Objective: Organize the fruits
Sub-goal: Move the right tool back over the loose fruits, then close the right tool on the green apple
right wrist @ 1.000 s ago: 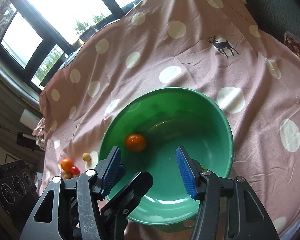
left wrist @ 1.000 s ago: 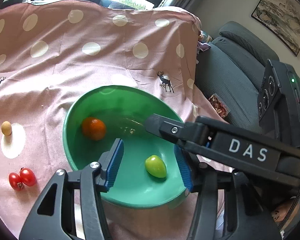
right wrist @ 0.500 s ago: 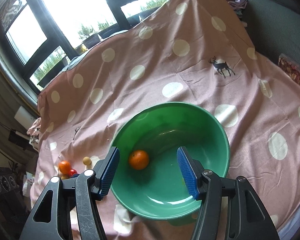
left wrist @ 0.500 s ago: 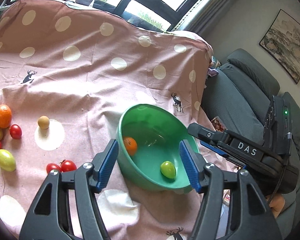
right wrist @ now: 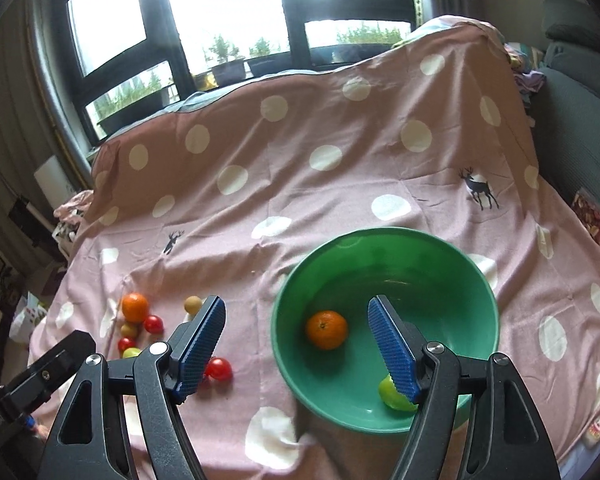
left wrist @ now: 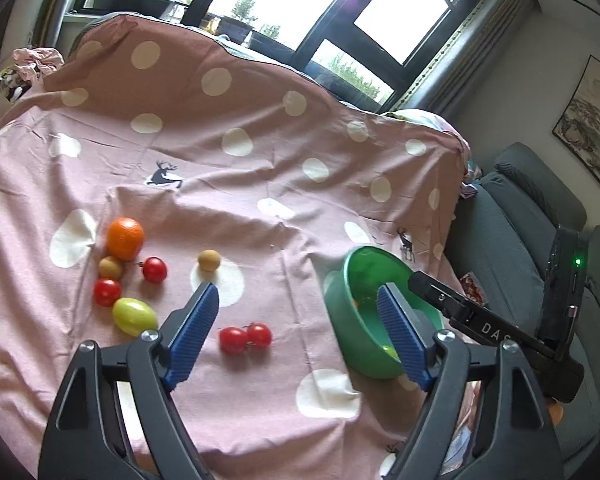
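Observation:
A green bowl (right wrist: 480,292) (left wrist: 340,292) sits on the pink dotted cloth and holds an orange (right wrist: 326,329) and a green fruit (right wrist: 392,394). Left of it lie loose fruits: a bigger orange (left wrist: 125,238), a yellow-green fruit (left wrist: 134,315), two joined red tomatoes (left wrist: 245,337), single tomatoes (left wrist: 154,269) and a small tan fruit (left wrist: 209,260). My left gripper (left wrist: 298,334) hangs above the cloth between the fruits and the bowl, its jaws opening, empty. My right gripper (right wrist: 296,348) hovers over the bowl's left rim, jaws opening, nothing between them.
A grey sofa (left wrist: 512,240) stands right of the covered table, with a small snack packet (right wrist: 592,216) on it. Windows (right wrist: 236,12) run along the back. Crumpled clothes (left wrist: 32,64) lie past the cloth's far left corner.
Both grippers have pulled back and up from the bowl and spread wider. The left one swung left, bringing the loose fruits into view; the green fruit stays in the bowl.

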A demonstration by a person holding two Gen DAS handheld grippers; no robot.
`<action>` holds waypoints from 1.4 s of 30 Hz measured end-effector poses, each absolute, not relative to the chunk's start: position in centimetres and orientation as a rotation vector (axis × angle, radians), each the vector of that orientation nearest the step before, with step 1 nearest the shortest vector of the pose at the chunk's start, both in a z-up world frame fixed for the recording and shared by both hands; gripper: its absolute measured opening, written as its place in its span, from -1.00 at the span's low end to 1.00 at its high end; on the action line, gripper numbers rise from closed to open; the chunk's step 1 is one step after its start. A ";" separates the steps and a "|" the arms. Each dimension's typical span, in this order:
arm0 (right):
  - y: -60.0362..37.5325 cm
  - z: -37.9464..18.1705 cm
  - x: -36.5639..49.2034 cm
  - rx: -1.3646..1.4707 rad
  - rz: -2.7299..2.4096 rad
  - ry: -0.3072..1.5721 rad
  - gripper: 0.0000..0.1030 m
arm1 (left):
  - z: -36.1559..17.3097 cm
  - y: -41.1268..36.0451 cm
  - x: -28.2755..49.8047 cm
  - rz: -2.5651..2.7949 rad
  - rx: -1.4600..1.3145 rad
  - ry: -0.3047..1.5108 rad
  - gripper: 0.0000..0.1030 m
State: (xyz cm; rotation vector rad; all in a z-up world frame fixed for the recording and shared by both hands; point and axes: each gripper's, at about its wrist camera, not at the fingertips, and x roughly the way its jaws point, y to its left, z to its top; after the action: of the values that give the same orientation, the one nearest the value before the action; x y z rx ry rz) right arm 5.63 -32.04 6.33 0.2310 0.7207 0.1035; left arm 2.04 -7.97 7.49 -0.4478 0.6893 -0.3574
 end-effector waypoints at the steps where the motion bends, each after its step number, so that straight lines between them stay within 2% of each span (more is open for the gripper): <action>1: -31.5 6.2 5.7 0.213 0.107 0.725 0.44 | 7.4 -7.3 2.0 -0.344 -0.449 0.691 0.61; 11: -29.4 4.9 6.6 0.153 0.104 0.763 0.44 | 4.5 -2.7 2.9 -0.187 -0.438 0.741 0.65; 31: -27.5 2.9 7.9 0.231 0.189 0.835 0.45 | 1.0 -1.1 5.2 -0.097 -0.406 0.801 0.65; 39: -24.6 0.9 9.5 0.346 0.357 0.951 0.45 | -0.6 -0.1 6.1 -0.074 -0.437 0.877 0.63; 42: -23.3 0.0 10.2 0.378 0.413 0.986 0.45 | -1.0 -0.4 6.3 -0.080 -0.419 0.901 0.49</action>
State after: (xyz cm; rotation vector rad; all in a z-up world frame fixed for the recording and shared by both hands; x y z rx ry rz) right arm 10.20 -23.32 0.05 0.3782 0.9863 0.4132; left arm 6.27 -0.44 -1.00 -0.4193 0.9007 -0.0797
